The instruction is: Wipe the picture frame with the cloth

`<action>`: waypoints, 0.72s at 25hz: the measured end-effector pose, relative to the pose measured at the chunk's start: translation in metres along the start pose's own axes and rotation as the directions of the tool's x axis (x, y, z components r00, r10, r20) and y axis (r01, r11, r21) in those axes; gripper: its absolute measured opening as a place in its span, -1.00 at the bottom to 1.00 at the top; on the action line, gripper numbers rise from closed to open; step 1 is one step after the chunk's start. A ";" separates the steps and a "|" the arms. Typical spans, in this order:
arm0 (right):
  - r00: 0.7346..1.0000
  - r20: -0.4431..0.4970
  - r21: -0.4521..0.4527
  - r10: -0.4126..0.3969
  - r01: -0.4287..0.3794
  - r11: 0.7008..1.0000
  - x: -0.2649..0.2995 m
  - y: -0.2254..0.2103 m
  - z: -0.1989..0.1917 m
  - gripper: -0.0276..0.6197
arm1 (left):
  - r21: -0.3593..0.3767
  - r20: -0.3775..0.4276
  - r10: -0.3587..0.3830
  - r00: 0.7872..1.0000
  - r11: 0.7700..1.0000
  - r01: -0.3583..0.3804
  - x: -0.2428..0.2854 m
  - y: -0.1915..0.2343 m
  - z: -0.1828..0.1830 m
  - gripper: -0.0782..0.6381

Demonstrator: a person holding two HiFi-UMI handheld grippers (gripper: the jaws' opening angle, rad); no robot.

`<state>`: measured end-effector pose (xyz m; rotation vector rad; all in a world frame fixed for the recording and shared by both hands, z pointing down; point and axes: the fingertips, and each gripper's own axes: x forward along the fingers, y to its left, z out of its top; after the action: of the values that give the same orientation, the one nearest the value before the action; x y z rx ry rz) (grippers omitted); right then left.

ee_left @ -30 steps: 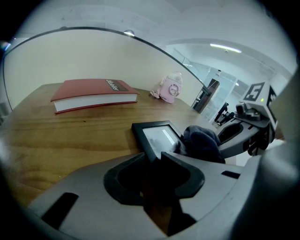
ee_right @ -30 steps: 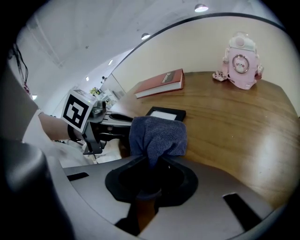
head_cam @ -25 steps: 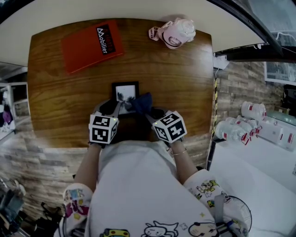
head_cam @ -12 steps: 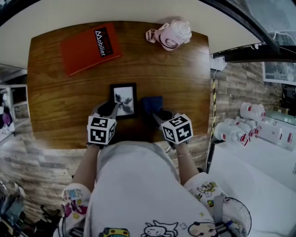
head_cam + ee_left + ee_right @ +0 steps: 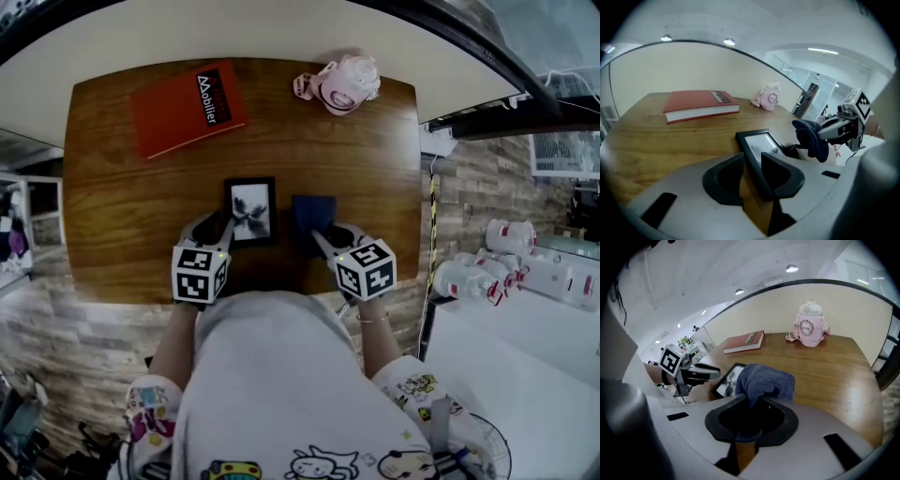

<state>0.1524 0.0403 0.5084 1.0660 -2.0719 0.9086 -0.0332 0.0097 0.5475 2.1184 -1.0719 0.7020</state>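
Observation:
A small black picture frame (image 5: pixel 251 211) with a white print lies on the wooden table (image 5: pixel 375 169). My left gripper (image 5: pixel 223 227) is shut on the frame's near left edge. In the left gripper view the frame (image 5: pixel 761 145) runs out from between the jaws of the left gripper (image 5: pixel 752 161). A dark blue cloth (image 5: pixel 312 216) hangs bunched just right of the frame, apart from it. My right gripper (image 5: pixel 323 234) is shut on it. The right gripper view shows the cloth (image 5: pixel 766 383) pinched in the right gripper (image 5: pixel 757 401), with the frame (image 5: pixel 731 380) to its left.
A red book (image 5: pixel 187 108) lies at the table's far left. A pink clock-like toy (image 5: pixel 342 82) stands at the far edge, right of centre. The table's right edge drops off beside a brick wall, with white bottles (image 5: pixel 487 267) beyond.
The right gripper has carried the cloth off the frame's lower right corner, to the right and slightly up. The whole frame now shows. The left gripper has kept its hold.

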 end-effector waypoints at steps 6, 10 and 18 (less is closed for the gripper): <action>0.994 0.106 -0.070 0.021 -0.013 0.997 -0.015 0.009 0.027 -0.77 | 0.011 0.054 0.017 0.998 1.000 -0.017 -0.021 -0.004 0.015 -0.49; 0.984 0.175 -0.103 0.021 -0.003 0.995 -0.031 0.013 0.046 -0.77 | 0.064 0.084 0.023 0.996 0.998 -0.028 -0.033 -0.012 0.027 -0.49; 0.944 0.327 -0.207 0.051 0.019 0.978 -0.071 0.031 0.090 -0.77 | 0.085 0.200 0.041 0.979 0.995 -0.059 -0.071 -0.023 0.061 -0.49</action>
<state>0.1403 0.0116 0.3935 1.1501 -2.3911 0.5289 -0.0409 0.0087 0.4511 2.2829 -1.2240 0.5819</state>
